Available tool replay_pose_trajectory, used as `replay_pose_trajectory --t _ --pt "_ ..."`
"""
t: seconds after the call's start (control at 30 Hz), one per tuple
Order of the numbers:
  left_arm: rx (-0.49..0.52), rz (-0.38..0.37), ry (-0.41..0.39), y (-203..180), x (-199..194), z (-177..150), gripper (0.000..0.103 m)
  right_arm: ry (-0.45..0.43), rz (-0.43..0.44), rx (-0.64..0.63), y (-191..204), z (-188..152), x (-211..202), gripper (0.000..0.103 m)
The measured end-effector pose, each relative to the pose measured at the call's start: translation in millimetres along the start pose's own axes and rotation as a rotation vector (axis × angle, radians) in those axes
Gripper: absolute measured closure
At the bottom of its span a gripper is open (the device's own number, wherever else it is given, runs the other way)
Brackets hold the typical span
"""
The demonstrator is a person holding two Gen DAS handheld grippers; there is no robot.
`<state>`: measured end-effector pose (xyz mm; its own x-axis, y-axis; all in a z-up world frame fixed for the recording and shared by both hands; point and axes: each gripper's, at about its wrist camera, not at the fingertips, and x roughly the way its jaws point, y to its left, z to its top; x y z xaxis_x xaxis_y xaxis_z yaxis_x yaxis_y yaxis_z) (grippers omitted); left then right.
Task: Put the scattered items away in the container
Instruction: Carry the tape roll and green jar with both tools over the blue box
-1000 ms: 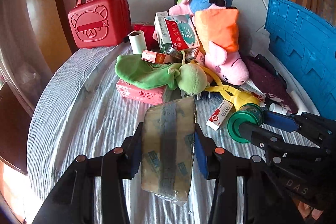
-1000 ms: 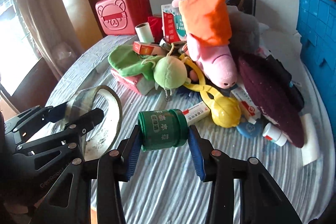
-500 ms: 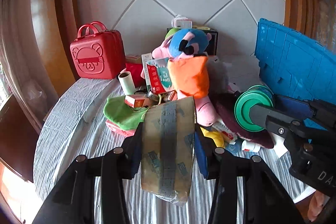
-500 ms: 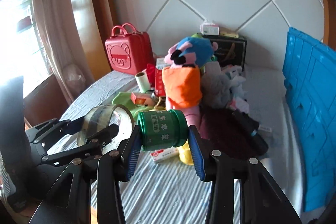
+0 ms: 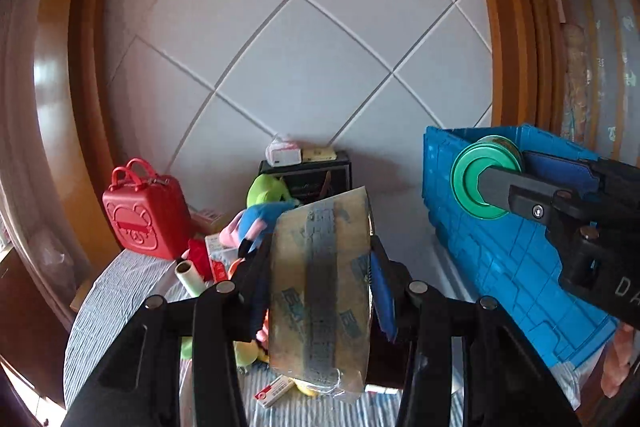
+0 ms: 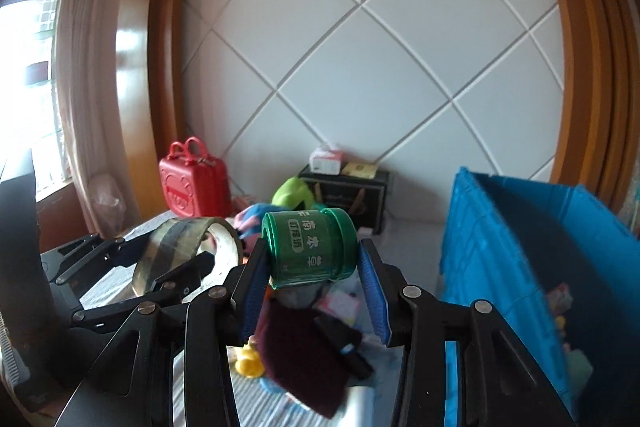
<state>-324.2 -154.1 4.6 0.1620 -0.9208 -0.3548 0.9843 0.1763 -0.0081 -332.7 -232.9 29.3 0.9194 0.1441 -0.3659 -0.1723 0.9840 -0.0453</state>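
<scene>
Jar [image 6: 310,245], green, clenched in right gripper [image 6: 314,281] fingers, axis crosswise between the pads, lifted above the clutter. Crate [image 6: 520,247] lies just right of it, open top near; right hand is the nearer one. Tape [image 5: 320,291] roll clamped by left gripper [image 5: 318,301], left of jar, farther from crate. Jar label: raised Chinese characters, not legible to me; right gripper body shows "DA".

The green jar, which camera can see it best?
The right wrist view. There the green jar lies sideways between the right gripper fingers, showing its whole side and white writing. The left wrist view shows only its round end in front of the blue crate, partly behind a finger.
</scene>
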Motion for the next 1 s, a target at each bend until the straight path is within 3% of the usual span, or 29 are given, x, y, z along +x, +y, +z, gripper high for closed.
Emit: replay_pose_trajectory --t 0.13,0.23,0.3,0.43,0.53,0.6,0.73,0.83,1.0 --pt "0.025 -0.077 -0.039 -49 3 46 0.06 -0.039 -0.048 0.017 -58 26 -22 0.06" --pt "0.03 -0.152 0.0 -95 12 81 0.06 -0.047 -0.076 0.037 -112 40 -36 0.06" --pt "0.025 -0.184 0.071 -129 22 105 0.061 -0.044 -0.051 0.036 -150 47 -42 0.06" --pt "-0.067 -0.336 0.251 -197 52 146 0.061 0.001 0.012 0.017 -237 61 -44 0.06" --pt "-0.138 -0.373 0.362 -245 76 166 0.061 0.061 0.056 -0.015 -301 69 -35 0.06" --pt "-0.15 -0.365 0.428 -278 92 166 0.061 0.113 0.087 -0.052 -336 69 -22 0.06" --pt "-0.136 -0.281 0.552 -327 138 152 0.061 0.239 0.109 -0.06 -389 56 23 0.06" --pt "-0.104 -0.235 0.657 -358 180 128 0.061 0.37 0.142 -0.054 -409 27 66 0.06" --pt "-0.042 -0.171 0.841 -389 243 65 0.061 0.587 0.204 -0.054 -411 -35 126 0.06"
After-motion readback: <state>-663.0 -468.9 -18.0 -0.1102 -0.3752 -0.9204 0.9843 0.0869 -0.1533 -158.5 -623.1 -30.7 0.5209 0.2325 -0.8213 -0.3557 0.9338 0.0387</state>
